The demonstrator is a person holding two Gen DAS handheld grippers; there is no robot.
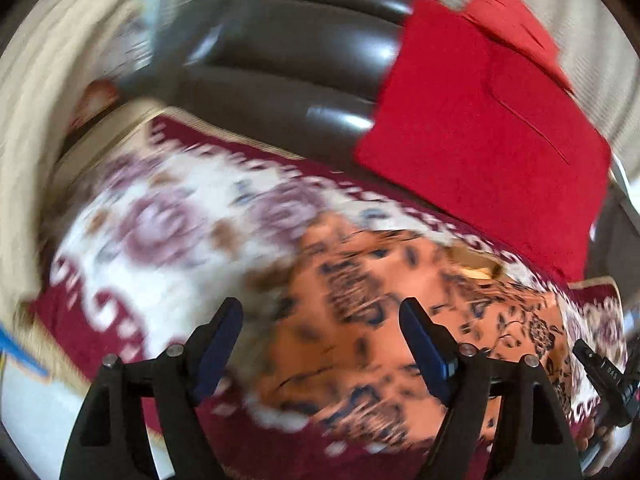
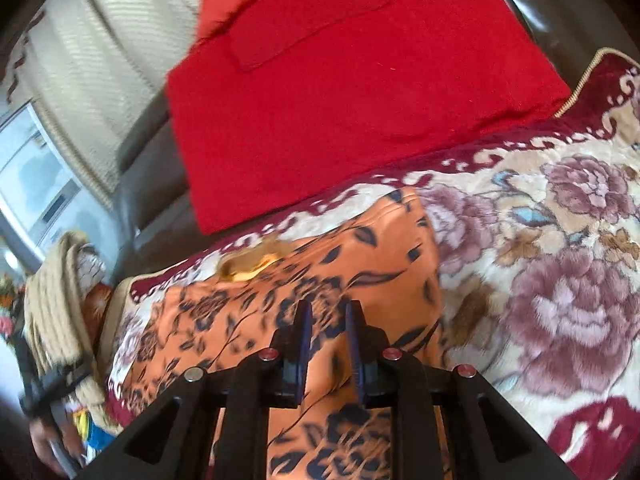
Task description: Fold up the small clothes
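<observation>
An orange garment with a dark leaf print (image 1: pixel 352 360) (image 2: pixel 320 264) lies on a floral blanket (image 1: pixel 168 220) (image 2: pixel 560 280). My left gripper (image 1: pixel 320 320) hovers over the garment's left part, open, with nothing between its blue pads (image 1: pixel 220 344). In the right wrist view my right gripper (image 2: pixel 329 320) stands narrow, and a raised fold of the orange cloth fills the gap between its pads. A yellow lining shows at the garment's far edge (image 2: pixel 248 268). In the left wrist view, part of the right gripper (image 1: pixel 600 380) shows at the right edge.
A folded red garment (image 1: pixel 480 140) (image 2: pixel 340 100) rests behind the orange one, against a dark leather sofa (image 1: pixel 288 60) (image 2: pixel 152 160). A beige knitted cloth (image 2: pixel 52 320) hangs at the left in the right wrist view, with a hand (image 2: pixel 44 448) below it.
</observation>
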